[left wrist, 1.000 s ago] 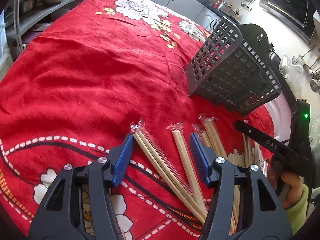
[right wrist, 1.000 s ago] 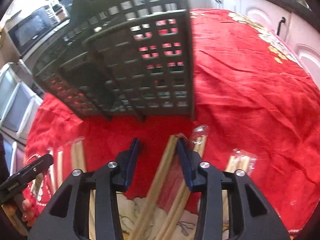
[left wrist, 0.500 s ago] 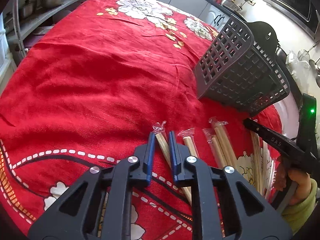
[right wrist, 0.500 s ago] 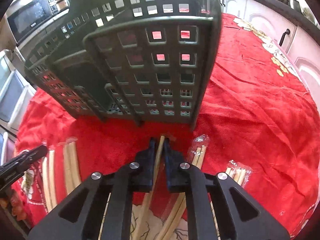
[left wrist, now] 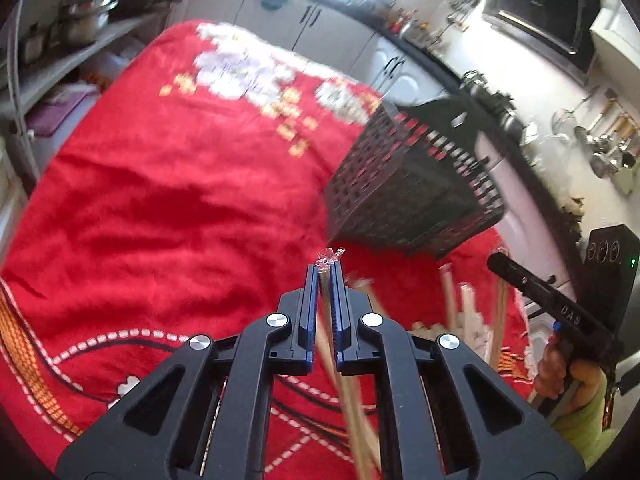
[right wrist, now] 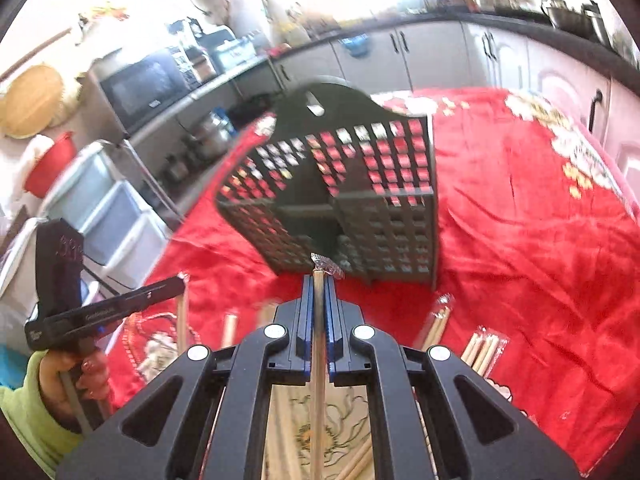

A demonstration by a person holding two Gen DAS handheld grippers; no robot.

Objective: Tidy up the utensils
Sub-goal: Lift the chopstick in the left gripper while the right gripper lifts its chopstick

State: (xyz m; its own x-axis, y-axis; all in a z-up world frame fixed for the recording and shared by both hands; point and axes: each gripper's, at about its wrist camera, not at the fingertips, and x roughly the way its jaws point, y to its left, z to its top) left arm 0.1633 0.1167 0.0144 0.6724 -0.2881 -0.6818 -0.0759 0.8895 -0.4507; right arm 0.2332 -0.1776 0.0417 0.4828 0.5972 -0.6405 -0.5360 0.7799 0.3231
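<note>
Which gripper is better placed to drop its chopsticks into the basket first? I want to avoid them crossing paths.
Right, probably. The right gripper is shut on a wrapped chopstick pair and faces the dark basket head-on. From the left gripper, also shut on a pair, the basket sits off to the side.

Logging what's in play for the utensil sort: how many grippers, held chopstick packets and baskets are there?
Grippers: 2, left gripper and right gripper.
Held chopstick packets: 2, left packet, right packet.
Basket: 1.
Total: 5.
Loose packets on the red cloth: too blurred to count.
</note>
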